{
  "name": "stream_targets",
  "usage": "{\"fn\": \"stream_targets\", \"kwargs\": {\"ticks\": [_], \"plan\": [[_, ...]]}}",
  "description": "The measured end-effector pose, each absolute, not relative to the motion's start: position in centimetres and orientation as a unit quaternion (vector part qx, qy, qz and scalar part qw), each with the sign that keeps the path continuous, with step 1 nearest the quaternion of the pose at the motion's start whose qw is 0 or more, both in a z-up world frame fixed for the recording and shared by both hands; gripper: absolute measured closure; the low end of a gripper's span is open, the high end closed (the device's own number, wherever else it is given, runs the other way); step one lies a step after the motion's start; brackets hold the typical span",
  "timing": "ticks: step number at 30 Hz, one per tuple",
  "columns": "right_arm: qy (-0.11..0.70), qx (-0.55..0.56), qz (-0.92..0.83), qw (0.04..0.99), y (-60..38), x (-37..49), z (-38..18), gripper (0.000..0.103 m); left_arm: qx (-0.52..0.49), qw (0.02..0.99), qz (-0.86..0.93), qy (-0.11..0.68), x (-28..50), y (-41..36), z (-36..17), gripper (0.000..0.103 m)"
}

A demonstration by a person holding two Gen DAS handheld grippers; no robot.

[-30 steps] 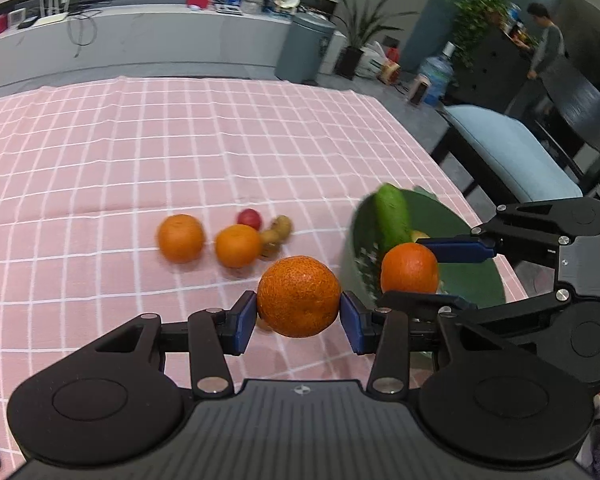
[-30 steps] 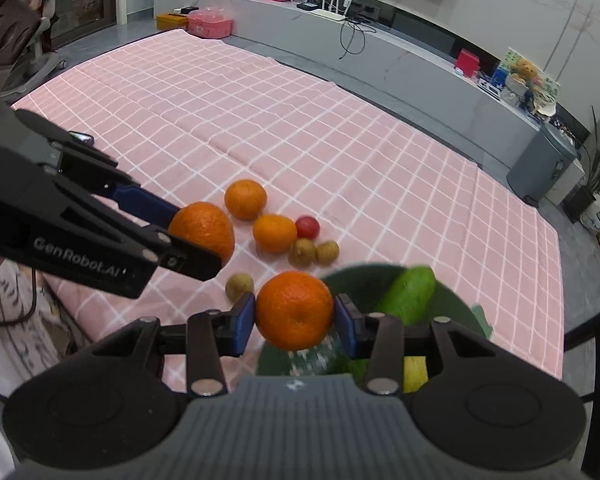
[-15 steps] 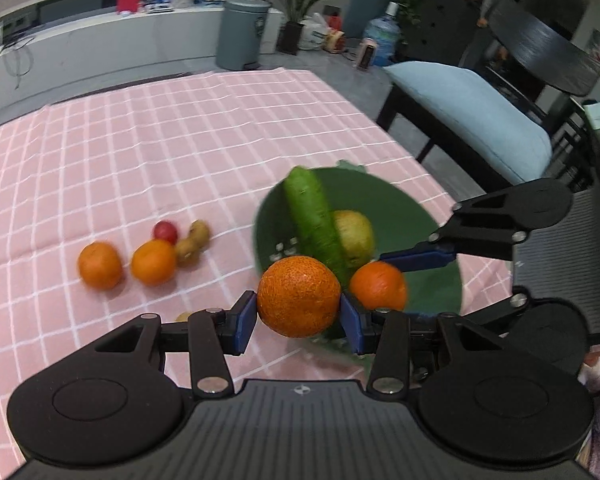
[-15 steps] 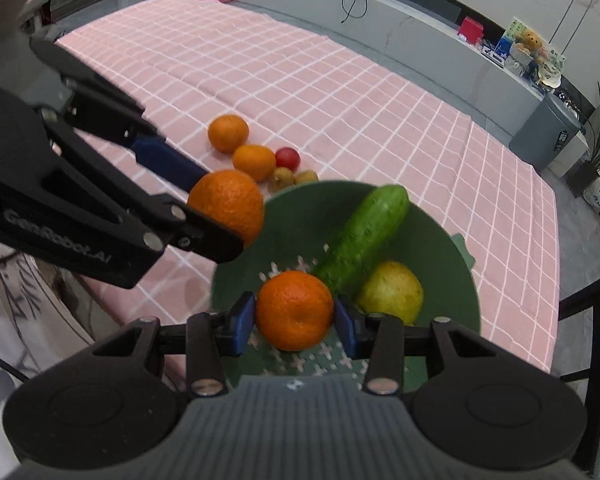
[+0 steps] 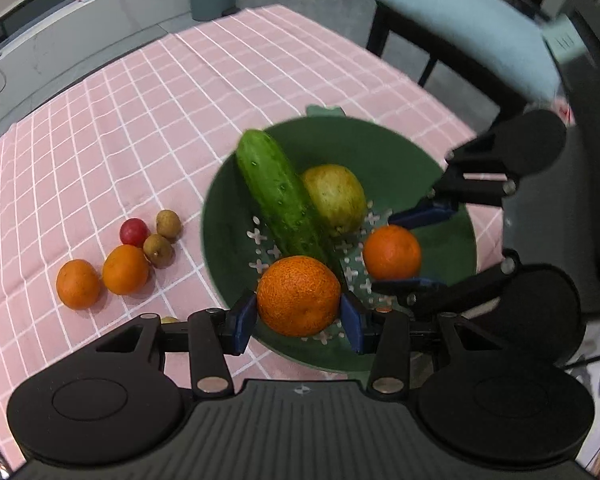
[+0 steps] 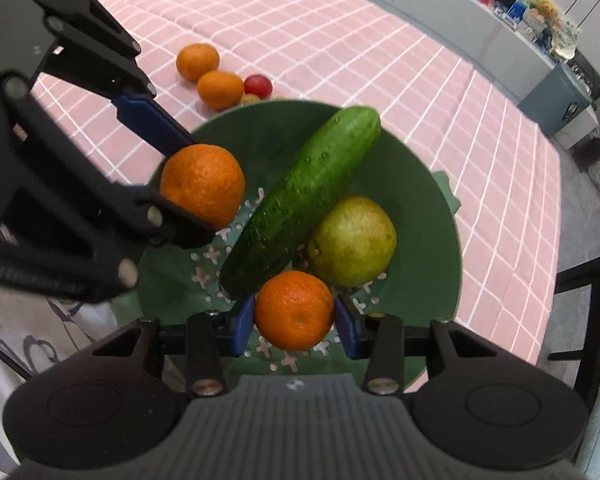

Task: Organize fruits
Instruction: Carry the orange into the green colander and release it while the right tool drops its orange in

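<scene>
**Container.** Round dark-green plastic colander bowl (image 5: 380, 140) with white cross-shaped drain holes in its floor, on a pink cloth with a white grid (image 5: 140, 112); fills the centre of both wrist views.

**Contents, resting inside.**
- Long green cucumber with a bumpy skin (image 5: 278, 194), lying diagonally from the bowl's floor up onto its far rim; upper centre of the left wrist view.
- Yellow-green round pear-like fruit (image 5: 334, 198), touching the cucumber's side; right of centre in the right wrist view (image 6: 354, 240).

**Held over the bowl.**
- Large rough-skinned orange (image 5: 299, 295), clamped between the blue pads of the left gripper (image 5: 299, 312); lower centre of the left wrist view, over the bowl's near part. Whether it touches the floor cannot be told.
- Smaller smooth orange mandarin (image 6: 294, 310), clamped between the blue pads of the right gripper (image 6: 295, 326); lower centre of the right wrist view, just beside the cucumber's lower end.

**Outside the bowl, on the cloth, left of the frame in the left wrist view.**
- Two small orange mandarins (image 5: 100, 280), side by side.
- One small red round fruit (image 5: 133, 232).
- Two small brown round fruits (image 5: 163, 236), near the bowl's rim.
</scene>
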State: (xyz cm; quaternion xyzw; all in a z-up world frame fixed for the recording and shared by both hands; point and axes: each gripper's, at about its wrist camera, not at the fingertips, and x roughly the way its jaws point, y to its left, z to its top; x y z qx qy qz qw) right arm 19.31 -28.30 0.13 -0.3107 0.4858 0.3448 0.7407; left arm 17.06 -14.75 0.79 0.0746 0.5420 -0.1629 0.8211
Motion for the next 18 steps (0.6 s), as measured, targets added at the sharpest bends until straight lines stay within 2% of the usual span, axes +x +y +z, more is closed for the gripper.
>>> {"fn": "stream_targets", "kwargs": {"ticks": [18], "plan": [[0.522, -0.312, 0.346, 0.714, -27.7, 21.0, -2.7, 0.062, 0.113, 0.802, -0.171, 0.561, 17.9, -15.9, -1.4, 0.051]]}}
